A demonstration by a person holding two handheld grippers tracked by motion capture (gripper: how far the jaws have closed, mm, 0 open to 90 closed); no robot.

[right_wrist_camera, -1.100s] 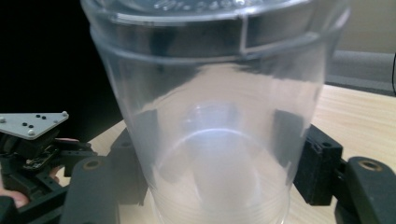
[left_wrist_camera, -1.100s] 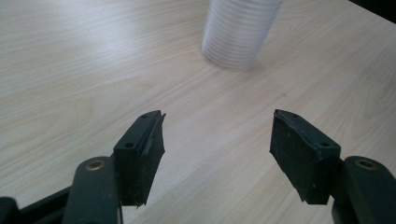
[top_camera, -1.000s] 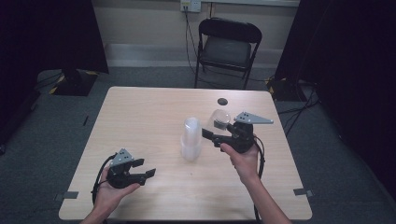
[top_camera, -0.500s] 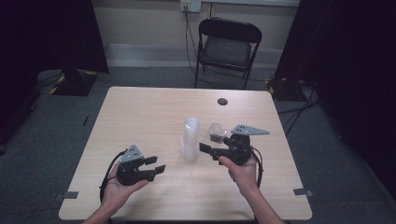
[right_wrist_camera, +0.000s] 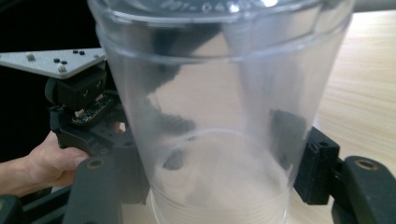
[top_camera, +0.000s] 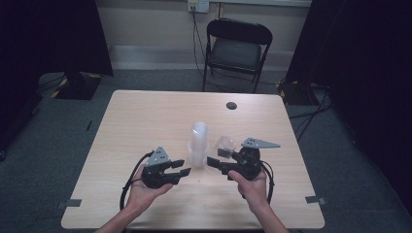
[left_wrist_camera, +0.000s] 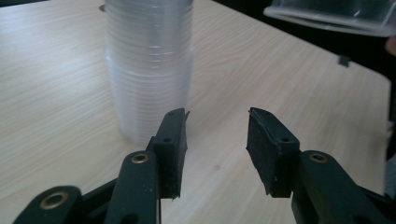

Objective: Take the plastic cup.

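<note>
My right gripper clamped on a clear ribbed plastic cup, its rim cut off, my left gripper gaping empty beside the upright translucent cup stack mid-table

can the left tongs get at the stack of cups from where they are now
Probably yes. The left tongs stand open, aimed just right of the cup stack, with bare table between. The right tongs hold a single cup off to the side.
</note>
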